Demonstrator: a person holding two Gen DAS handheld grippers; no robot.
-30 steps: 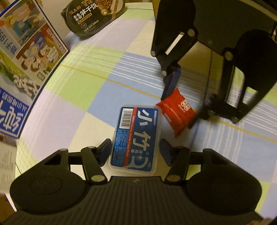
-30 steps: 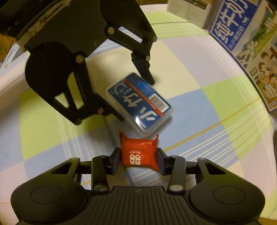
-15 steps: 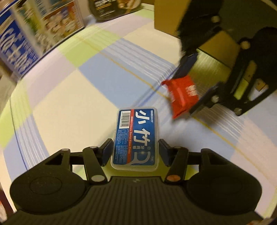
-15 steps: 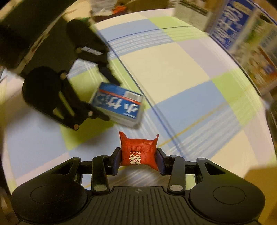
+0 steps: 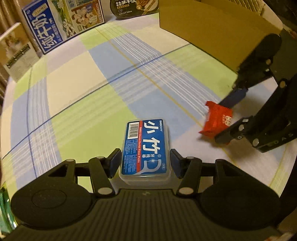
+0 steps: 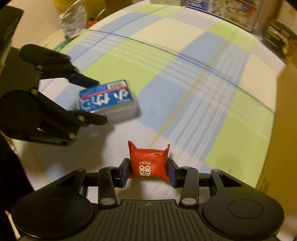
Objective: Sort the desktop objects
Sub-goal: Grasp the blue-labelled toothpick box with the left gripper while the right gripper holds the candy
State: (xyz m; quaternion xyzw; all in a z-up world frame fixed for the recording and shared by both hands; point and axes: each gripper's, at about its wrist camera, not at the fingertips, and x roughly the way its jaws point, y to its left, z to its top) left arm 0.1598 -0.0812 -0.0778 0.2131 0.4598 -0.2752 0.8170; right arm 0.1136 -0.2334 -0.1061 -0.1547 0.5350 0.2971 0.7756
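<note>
My left gripper (image 5: 145, 163) is shut on a blue dental floss pick box (image 5: 145, 148) and holds it above the checked tablecloth. The box also shows in the right wrist view (image 6: 106, 101), between the left gripper's fingers (image 6: 83, 79). My right gripper (image 6: 148, 171) is shut on a small red snack packet (image 6: 149, 163), also lifted off the cloth. In the left wrist view the red packet (image 5: 217, 120) sits at the right, pinched by the right gripper (image 5: 230, 115).
A cardboard box (image 5: 213, 24) stands at the back right of the checked tablecloth (image 5: 92, 92). Milk cartons (image 5: 46, 33) and a dark food tray (image 5: 133, 7) line the far edge. A crumpled foil wrapper (image 6: 74, 20) lies at the far left in the right wrist view.
Both grippers have lifted their items off the cloth and swung away from each other; the left view has turned so the cardboard box and milk cartons show more.
</note>
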